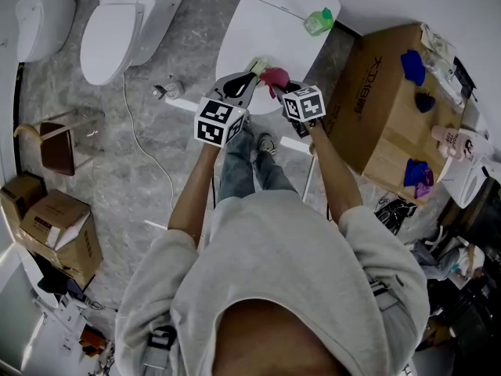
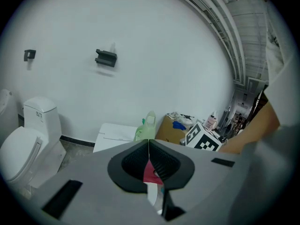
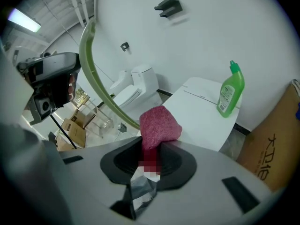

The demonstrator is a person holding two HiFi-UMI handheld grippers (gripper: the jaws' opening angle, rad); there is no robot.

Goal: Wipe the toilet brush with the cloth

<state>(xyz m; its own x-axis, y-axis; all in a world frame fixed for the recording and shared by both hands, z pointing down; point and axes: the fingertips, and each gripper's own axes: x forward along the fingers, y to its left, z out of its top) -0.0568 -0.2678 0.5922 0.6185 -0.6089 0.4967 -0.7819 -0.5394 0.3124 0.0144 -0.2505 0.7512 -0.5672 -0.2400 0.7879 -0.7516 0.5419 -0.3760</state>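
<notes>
I hold both grippers over the near edge of a white table. The toilet brush shows as a pale green curved handle that runs from upper left down towards the cloth. A short piece of it pokes out past my left gripper. That gripper has its jaws closed on the handle. The brush head is out of sight. My right gripper is shut on a folded red cloth. The cloth sticks up from the right gripper, close beside the handle's lower end.
A green bottle stands at the table's far edge. A big cardboard box with blue items on top sits to the right. A white toilet, a cable on the floor, a small stool and small boxes lie to the left.
</notes>
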